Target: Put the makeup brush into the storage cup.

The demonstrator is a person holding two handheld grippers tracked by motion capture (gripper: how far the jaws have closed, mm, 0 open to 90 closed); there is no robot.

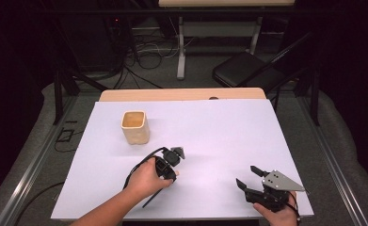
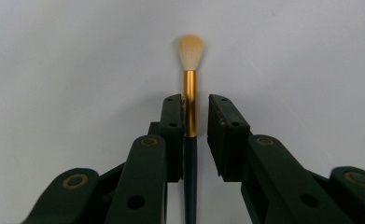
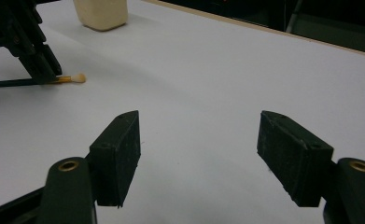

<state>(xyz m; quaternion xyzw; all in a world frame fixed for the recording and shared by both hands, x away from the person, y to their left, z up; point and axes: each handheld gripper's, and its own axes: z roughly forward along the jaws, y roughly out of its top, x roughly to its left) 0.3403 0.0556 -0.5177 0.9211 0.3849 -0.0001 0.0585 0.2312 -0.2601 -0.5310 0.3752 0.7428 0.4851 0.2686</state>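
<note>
White sheeting covers the table (image 1: 219, 127), with a strip of bare wood along its far edge and a dark room behind, where a black chair (image 1: 247, 70) stands on the grey floor among cables. On the sheet lies a brush (image 2: 190, 112): pale bristle tuft, gold ferrule, dark handle. The left gripper (image 2: 196, 121) points straight down over it, near the table's middle, and its fingers (image 2: 173, 126) straddle the ferrule and the top of the handle. One finger sits against the ferrule's side while the other stands off with a narrow gap, so the brush is between them but not yet pinched. The right gripper view shows the same pair of fingers planted on the table around the brush (image 3: 70, 79), tuft sticking out beyond them. A cream square cup (image 1: 135, 126) stands upright farther back and to the left, well apart from the brush. The right gripper (image 1: 248, 179) is held near the front right corner of the table, its fingers (image 3: 117, 154) spread wide with nothing between them, aimed toward the left gripper.
</note>
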